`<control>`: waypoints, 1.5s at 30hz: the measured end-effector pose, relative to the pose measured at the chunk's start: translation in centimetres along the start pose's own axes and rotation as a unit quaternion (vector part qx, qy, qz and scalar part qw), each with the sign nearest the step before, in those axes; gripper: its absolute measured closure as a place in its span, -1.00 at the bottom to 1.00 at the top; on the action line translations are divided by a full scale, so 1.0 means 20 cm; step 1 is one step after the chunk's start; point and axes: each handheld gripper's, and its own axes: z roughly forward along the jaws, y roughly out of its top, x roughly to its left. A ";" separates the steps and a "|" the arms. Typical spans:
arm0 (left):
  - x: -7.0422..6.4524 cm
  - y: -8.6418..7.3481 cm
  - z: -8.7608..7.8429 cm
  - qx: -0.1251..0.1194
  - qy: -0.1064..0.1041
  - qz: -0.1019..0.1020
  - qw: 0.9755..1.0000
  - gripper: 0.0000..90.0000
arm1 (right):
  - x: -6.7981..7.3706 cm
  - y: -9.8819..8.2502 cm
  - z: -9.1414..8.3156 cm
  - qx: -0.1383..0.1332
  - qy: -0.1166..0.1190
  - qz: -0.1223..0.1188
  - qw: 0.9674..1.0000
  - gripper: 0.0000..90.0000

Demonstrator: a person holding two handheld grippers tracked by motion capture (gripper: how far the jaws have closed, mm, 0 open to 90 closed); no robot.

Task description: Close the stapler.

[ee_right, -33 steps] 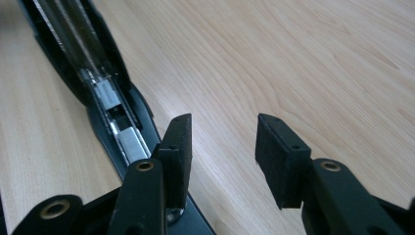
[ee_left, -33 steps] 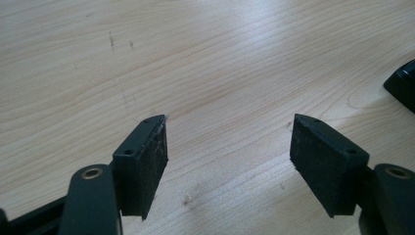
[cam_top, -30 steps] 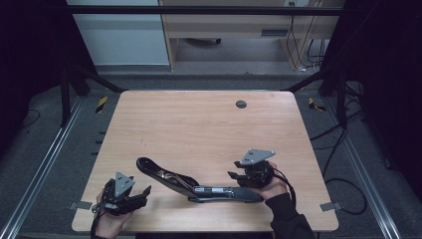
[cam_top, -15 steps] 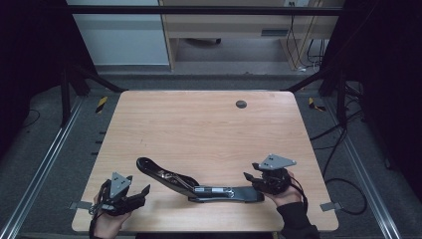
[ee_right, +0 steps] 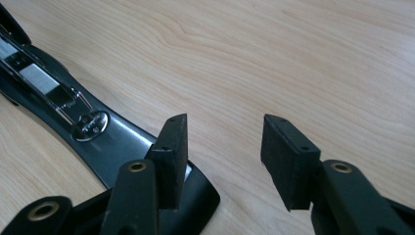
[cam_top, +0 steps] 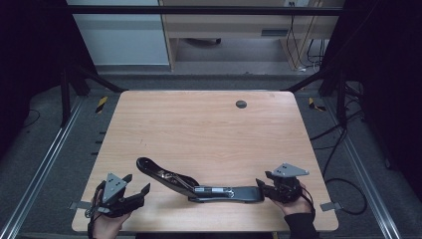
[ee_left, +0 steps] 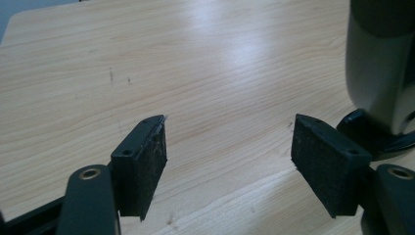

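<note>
Plainly, we take the long black stapler (cam_top: pixel 199 183) as our landmark; it lies opened out flat near the table's (cam_top: pixel 209 129) front edge.
Hidden or unclear: in the left gripper view we see a grey-and-black rounded shape (ee_left: pixel 379 73) cut off at the right edge, and we cannot tell which part it is.
Left gripper (cam_top: pixel 134 187): just left of the stapler's raised end, apart from it; jaws spread wide over bare wood.
Right gripper (cam_top: pixel 262 183): at the stapler's flat right end; jaws parted, gripping nothing; in its own view one jaw overlaps the stapler's black tip (ee_right: pixel 195 196), and we cannot tell if they touch.
Surface: pale wood grain, with a small dark grommet (cam_top: pixel 241 104) far beyond the stapler.
Room: dim; cabinets (cam_top: pixel 119 35) and cables (cam_top: pixel 338 144) behind the table.
</note>
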 end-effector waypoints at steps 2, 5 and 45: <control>-0.01 0.00 -0.01 -0.005 -0.004 -0.002 1.000 -0.37 | -0.01 -0.02 -0.01 -0.004 -0.002 0.000 1.000 0.21; -0.02 0.01 -0.02 -0.010 -0.008 -0.001 1.000 -0.37 | 0.00 -0.04 -0.02 0.000 0.002 0.009 1.000 0.27; -0.17 0.17 -0.13 -0.071 -0.044 0.004 0.997 -0.41 | 0.06 -0.08 0.02 0.033 0.044 -0.013 0.998 1.00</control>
